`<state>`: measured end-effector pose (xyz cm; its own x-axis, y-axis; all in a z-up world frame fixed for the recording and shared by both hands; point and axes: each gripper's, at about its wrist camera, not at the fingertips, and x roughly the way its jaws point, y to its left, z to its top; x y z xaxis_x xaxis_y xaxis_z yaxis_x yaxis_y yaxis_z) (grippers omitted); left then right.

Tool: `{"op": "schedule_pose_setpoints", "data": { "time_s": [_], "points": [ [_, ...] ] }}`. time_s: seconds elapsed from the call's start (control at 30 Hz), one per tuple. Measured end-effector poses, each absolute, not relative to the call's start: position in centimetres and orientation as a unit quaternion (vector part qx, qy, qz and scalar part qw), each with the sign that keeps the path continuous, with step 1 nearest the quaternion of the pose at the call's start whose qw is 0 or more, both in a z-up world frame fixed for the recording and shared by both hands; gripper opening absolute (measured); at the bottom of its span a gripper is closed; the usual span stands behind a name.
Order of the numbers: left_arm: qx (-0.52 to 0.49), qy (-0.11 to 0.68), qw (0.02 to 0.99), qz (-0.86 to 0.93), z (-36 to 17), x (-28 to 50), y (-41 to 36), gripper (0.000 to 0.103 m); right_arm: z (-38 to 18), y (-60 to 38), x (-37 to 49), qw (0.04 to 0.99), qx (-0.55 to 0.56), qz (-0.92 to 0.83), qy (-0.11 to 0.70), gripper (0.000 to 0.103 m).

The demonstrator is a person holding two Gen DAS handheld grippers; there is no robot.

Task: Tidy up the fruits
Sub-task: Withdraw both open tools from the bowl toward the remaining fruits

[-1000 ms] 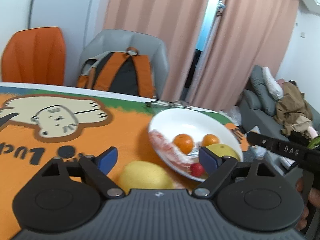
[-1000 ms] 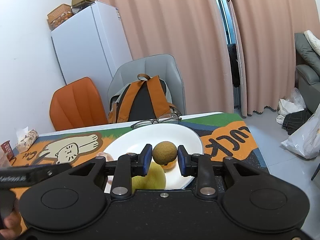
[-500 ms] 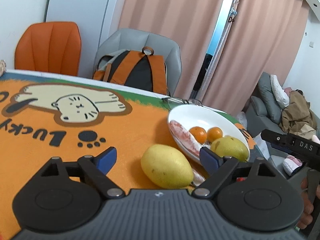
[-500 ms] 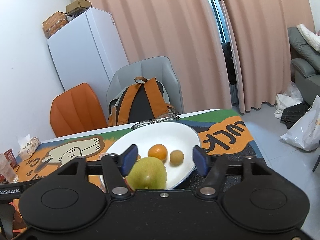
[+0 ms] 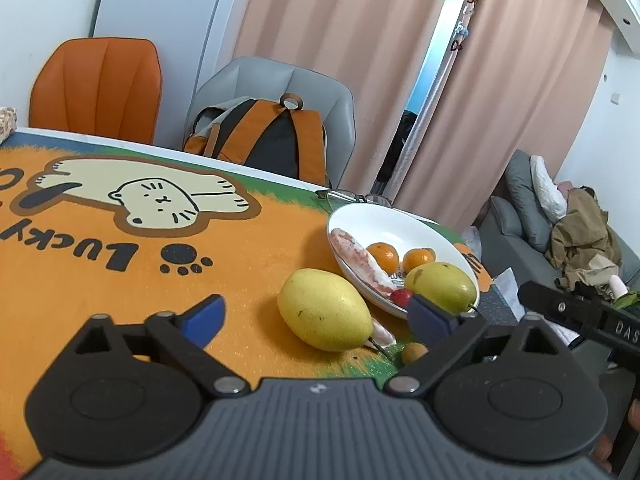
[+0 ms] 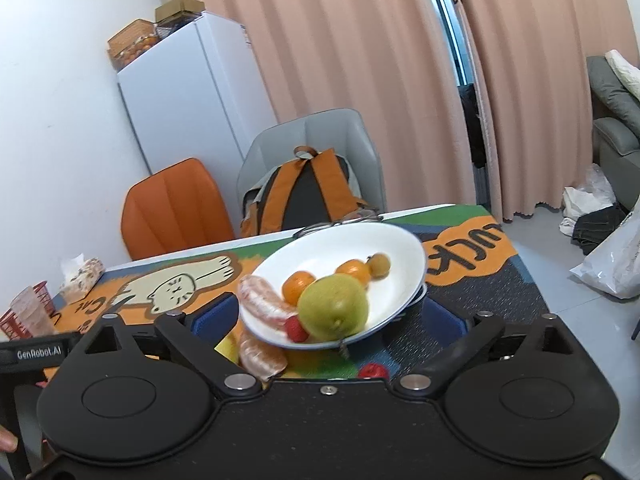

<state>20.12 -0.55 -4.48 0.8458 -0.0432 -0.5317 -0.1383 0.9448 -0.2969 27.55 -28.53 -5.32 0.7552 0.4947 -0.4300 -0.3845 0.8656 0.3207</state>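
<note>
A white bowl (image 5: 424,232) (image 6: 404,248) on the orange cat mat holds a green-yellow pear (image 6: 333,307), two oranges (image 6: 298,285), a small brown fruit (image 6: 379,265), a peeled pomelo segment (image 6: 262,300) and a red berry (image 6: 295,329). A yellow pear (image 5: 324,314) lies on the mat in front of the bowl, between my left gripper's (image 5: 316,318) open fingers. A small brown fruit (image 5: 414,353) lies beside it. My right gripper (image 6: 328,320) is open and empty, close before the bowl. Another pomelo segment (image 6: 262,354) and a red berry (image 6: 373,370) lie on the mat.
Glasses (image 5: 354,198) lie behind the bowl. A grey chair with an orange backpack (image 5: 264,140) and an orange chair (image 5: 96,88) stand at the table's far side. A tissue pack (image 6: 82,274) and a cup (image 6: 30,312) sit at the left. The table's right edge (image 6: 532,280) is near the bowl.
My right gripper opened and let go of the small brown fruit, which now lies in the bowl, then drew back and lowered. My left gripper pulled back, so the yellow pear shows fully.
</note>
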Motion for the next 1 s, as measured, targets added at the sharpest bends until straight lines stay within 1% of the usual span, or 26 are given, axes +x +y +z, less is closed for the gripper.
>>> {"op": "schedule_pose_setpoints", "data": {
  "time_s": [0.03,0.1,0.57,1.0],
  "points": [
    [-0.167,0.278,0.946,0.026,-4.4,20.0,-0.5,0.103,-5.3,-28.5,27.3,0.93,0.106,0.238,0.258,0.101],
    [-0.175,0.28,0.944,0.023,-4.4,19.8,-0.3,0.103,-5.3,-28.4,26.7,0.93,0.103,0.242,0.258,0.102],
    [-0.17,0.281,0.944,0.014,-4.1,17.9,-0.3,0.103,-5.6,-27.1,23.8,0.923,0.089,0.264,0.264,0.103],
    [-0.149,0.304,0.941,0.011,-4.9,17.8,-0.2,0.103,-6.6,-26.5,23.2,0.915,0.077,0.273,0.288,0.103]
  ]
}}
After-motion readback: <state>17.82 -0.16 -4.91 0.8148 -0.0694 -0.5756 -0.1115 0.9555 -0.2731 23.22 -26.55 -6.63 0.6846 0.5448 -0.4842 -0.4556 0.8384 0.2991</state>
